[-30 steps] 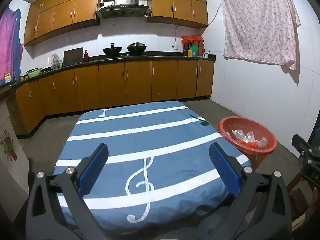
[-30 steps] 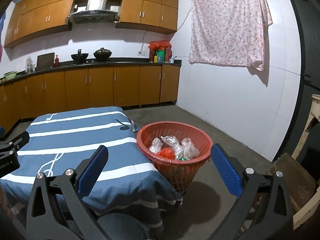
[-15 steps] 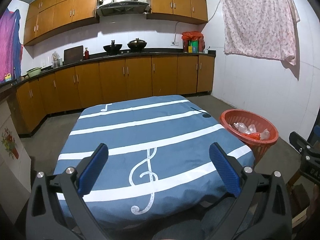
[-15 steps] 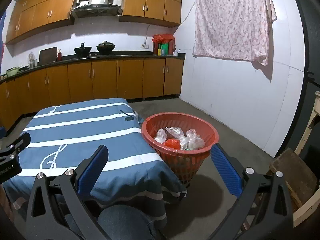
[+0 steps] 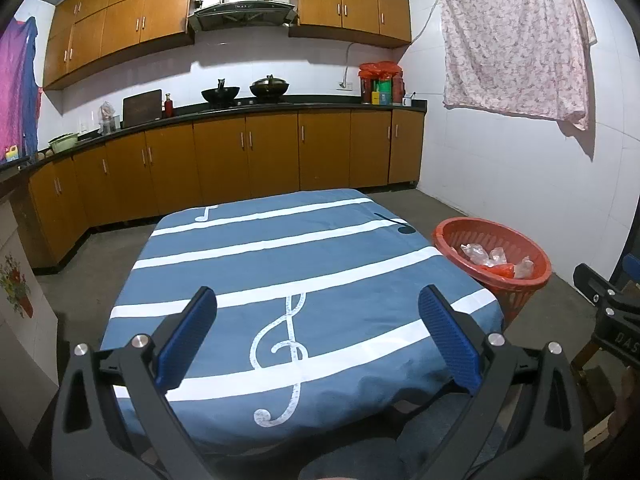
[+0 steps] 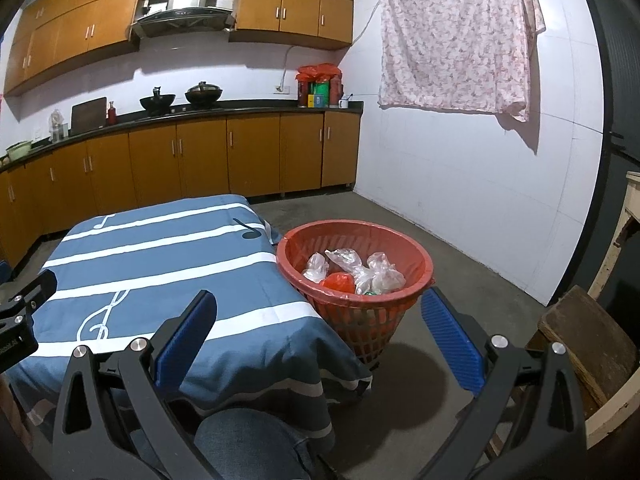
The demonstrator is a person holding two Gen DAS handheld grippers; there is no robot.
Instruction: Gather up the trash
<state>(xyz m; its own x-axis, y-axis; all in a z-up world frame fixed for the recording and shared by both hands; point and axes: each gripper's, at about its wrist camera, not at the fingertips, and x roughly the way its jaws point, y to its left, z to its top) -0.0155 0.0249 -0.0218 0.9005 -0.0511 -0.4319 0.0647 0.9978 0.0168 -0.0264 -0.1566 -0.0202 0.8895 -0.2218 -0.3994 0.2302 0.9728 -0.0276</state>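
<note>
A red plastic basket (image 6: 316, 246) stands on the floor at the table's right side; it also shows in the left wrist view (image 5: 444, 236). It holds crumpled clear plastic bags (image 6: 376, 274) and a red bag (image 6: 339, 282). The table has a blue cloth (image 5: 288, 264) with white stripes and music notes, with nothing on it. My left gripper (image 5: 318, 320) is open and empty over the table's near edge. My right gripper (image 6: 318, 322) is open and empty, low in front of the basket.
Wooden kitchen cabinets (image 5: 248, 164) and a dark counter with woks run along the back wall. A floral cloth (image 6: 456, 36) hangs on the right white wall. A wooden stool (image 6: 588, 332) sits at the right. My knee (image 6: 248, 444) is below the table edge.
Both grippers have pulled back and risen a little, so the table and basket look farther away. Both stay open and empty.
</note>
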